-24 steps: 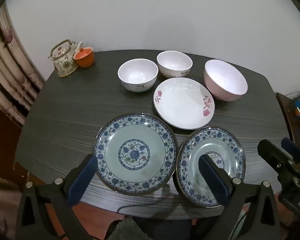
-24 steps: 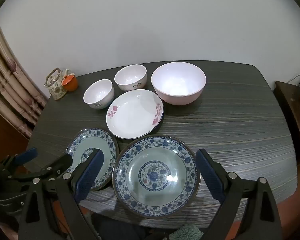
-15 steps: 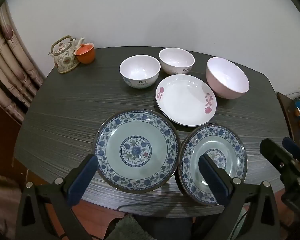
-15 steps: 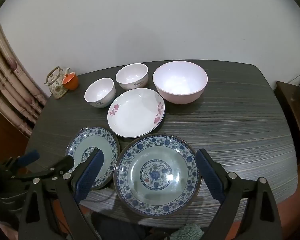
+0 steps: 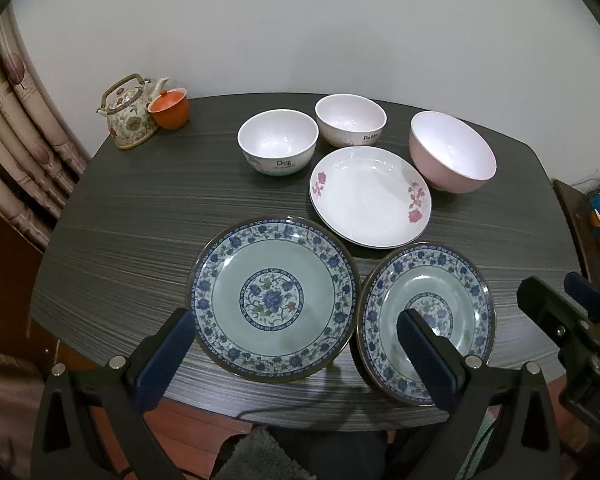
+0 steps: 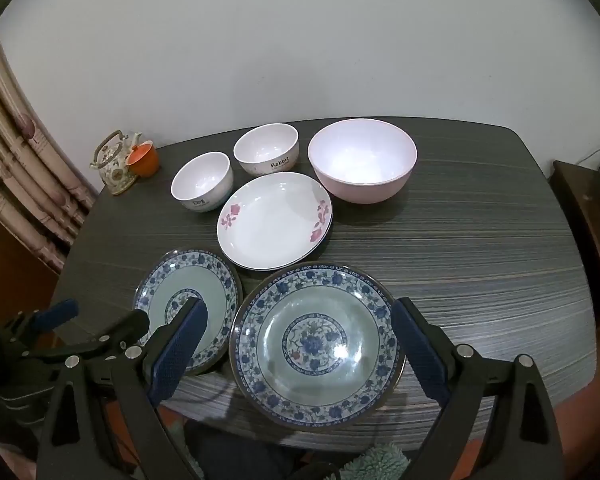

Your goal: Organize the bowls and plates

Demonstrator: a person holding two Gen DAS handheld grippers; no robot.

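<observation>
While both claws hung over the near edge of the table [image 5: 140, 216], this was the layout.

Left claw: the left gripper [image 5: 296, 354] stood spread wide with nothing between its pads, above the near rim of the left blue plate [image 5: 272, 298].
Right claw: the right gripper [image 6: 298, 350] was also spread and pinched nothing; it framed the right blue plate [image 6: 316, 344].
Blue plates: the two lay side by side at the near edge, rims very close; whether they touched could not be told through the fisheye.
White plate: the white plate with pink flowers [image 5: 370, 196] lay just beyond the blue pair, toward the middle of the table.
Small bowls: the bowl marked "Dog" [image 5: 278, 142] sat far left of the white plate, with the second small bowl [image 5: 350, 120] just to its right and a little farther back.
Pink bowl: the large pink bowl [image 5: 452, 152] stood upright at the far right of the white plate, close beside it.
Far left corner: a flowered teapot [image 5: 130, 114] stood with an orange cup [image 5: 169, 108] against it.
Left side: a curtain [image 5: 20, 120] hung by the wall.
</observation>
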